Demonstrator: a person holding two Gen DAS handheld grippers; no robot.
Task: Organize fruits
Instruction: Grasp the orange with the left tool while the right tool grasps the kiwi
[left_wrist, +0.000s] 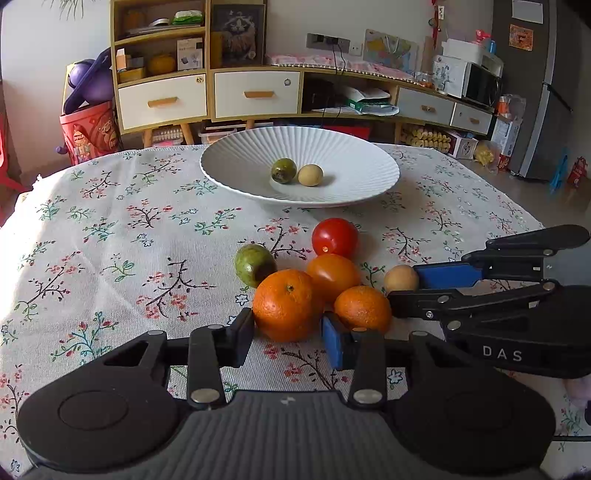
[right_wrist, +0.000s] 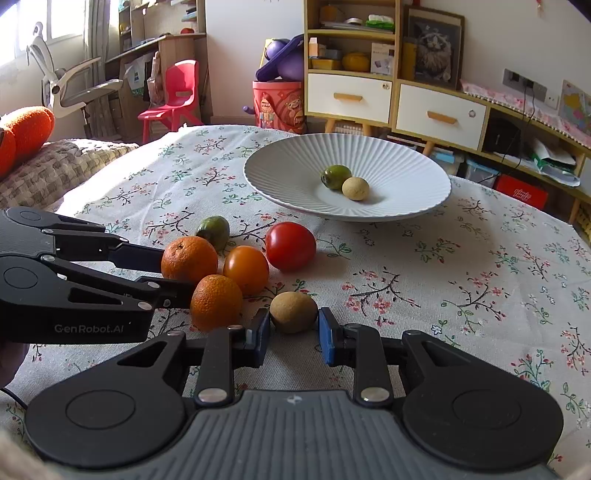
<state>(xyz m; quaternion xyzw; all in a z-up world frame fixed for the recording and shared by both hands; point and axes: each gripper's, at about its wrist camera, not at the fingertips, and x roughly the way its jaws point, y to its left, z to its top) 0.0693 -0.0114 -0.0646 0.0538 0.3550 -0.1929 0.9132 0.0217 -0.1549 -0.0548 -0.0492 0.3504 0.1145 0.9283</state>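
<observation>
A white ribbed plate (left_wrist: 354, 155) (right_wrist: 406, 166) holds a green fruit (left_wrist: 283, 170) and a tan round fruit (left_wrist: 310, 175). On the floral cloth lie a red tomato (left_wrist: 334, 237), an orange tomato (left_wrist: 332, 275), a green fruit (left_wrist: 254, 265), a large orange (left_wrist: 284, 305), a small orange (left_wrist: 362, 308) and a brown round fruit (right_wrist: 293, 312). My left gripper (left_wrist: 288, 332) is open with its fingers on either side of the large orange. My right gripper (right_wrist: 293, 332) is open with its pads close on both sides of the brown fruit.
The table's far edge lies just behind the plate. Beyond it stand a shelf unit with drawers (left_wrist: 162, 99), a red bucket (left_wrist: 90, 131) and a red chair (right_wrist: 173, 99). A woven cushion (right_wrist: 55, 166) lies at the table's left.
</observation>
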